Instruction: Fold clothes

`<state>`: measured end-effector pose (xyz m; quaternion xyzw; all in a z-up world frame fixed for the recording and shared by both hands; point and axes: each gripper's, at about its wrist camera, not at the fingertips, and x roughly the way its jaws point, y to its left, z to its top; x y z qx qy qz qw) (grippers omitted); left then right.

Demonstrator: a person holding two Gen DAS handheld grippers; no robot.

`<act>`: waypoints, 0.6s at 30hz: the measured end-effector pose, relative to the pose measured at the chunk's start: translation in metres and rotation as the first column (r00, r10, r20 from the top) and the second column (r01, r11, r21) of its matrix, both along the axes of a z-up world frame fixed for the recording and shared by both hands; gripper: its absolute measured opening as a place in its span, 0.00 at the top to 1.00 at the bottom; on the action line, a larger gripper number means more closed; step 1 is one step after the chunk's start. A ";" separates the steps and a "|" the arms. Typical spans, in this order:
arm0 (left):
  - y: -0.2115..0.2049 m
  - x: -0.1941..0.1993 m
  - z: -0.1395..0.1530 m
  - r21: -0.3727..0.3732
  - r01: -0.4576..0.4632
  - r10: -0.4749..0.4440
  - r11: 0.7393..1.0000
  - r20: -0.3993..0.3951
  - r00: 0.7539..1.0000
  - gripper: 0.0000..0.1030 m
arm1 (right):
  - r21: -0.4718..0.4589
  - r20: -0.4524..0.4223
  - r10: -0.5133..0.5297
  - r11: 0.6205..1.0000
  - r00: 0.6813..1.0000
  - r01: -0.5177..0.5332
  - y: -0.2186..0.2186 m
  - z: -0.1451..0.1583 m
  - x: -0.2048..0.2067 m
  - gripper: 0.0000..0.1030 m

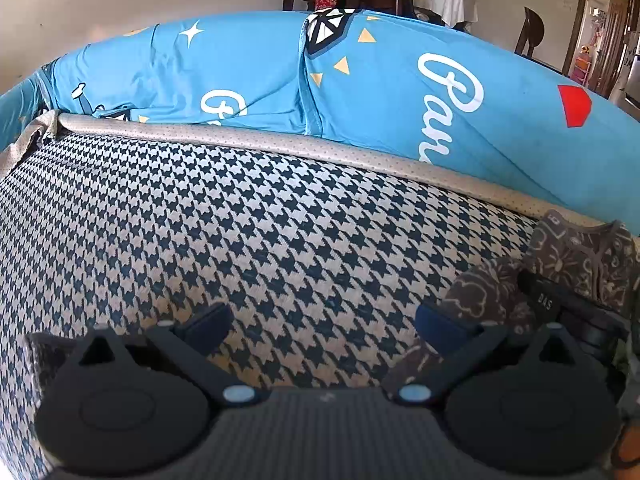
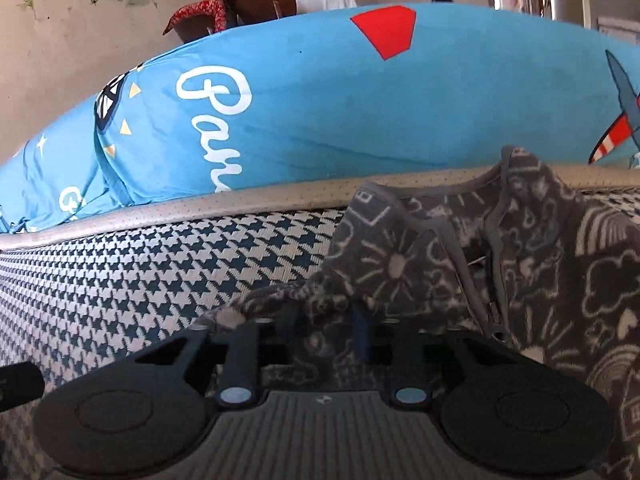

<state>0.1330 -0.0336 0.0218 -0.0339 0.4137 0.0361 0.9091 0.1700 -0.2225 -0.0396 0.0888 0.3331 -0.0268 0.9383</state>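
A dark grey garment with pale doodle print and a zipper (image 2: 500, 264) lies bunched on the houndstooth cushion (image 2: 140, 272). My right gripper (image 2: 326, 332) is shut on a fold of this garment at its near left edge. In the left wrist view the same garment (image 1: 576, 256) sits at the far right. My left gripper (image 1: 320, 322) is open and empty above the bare houndstooth cushion (image 1: 240, 220), with its right finger (image 1: 436, 322) next to the garment's edge. The right gripper's black body (image 1: 560, 304) shows on the garment there.
A large blue pillow with white lettering and a red shape (image 1: 360, 80) runs along the back of the cushion behind a beige piped edge (image 1: 280, 140); it also shows in the right wrist view (image 2: 320, 100). Dark chairs and a wall stand beyond.
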 end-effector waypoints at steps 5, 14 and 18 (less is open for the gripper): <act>0.003 0.000 0.001 0.003 0.001 -0.001 1.000 -0.003 1.000 0.00 | 0.016 0.029 0.017 1.000 0.999 -0.017 -0.001 0.001 0.002 0.93; 0.011 0.000 -0.001 -0.009 -0.015 0.015 1.000 -0.013 1.000 0.00 | 0.157 0.099 0.029 0.987 0.995 -0.044 -0.013 0.018 0.020 0.94; 0.011 0.002 0.000 0.001 -0.020 0.020 1.000 -0.006 1.000 0.00 | 0.182 0.127 0.040 0.981 0.991 -0.063 -0.008 0.030 0.038 0.96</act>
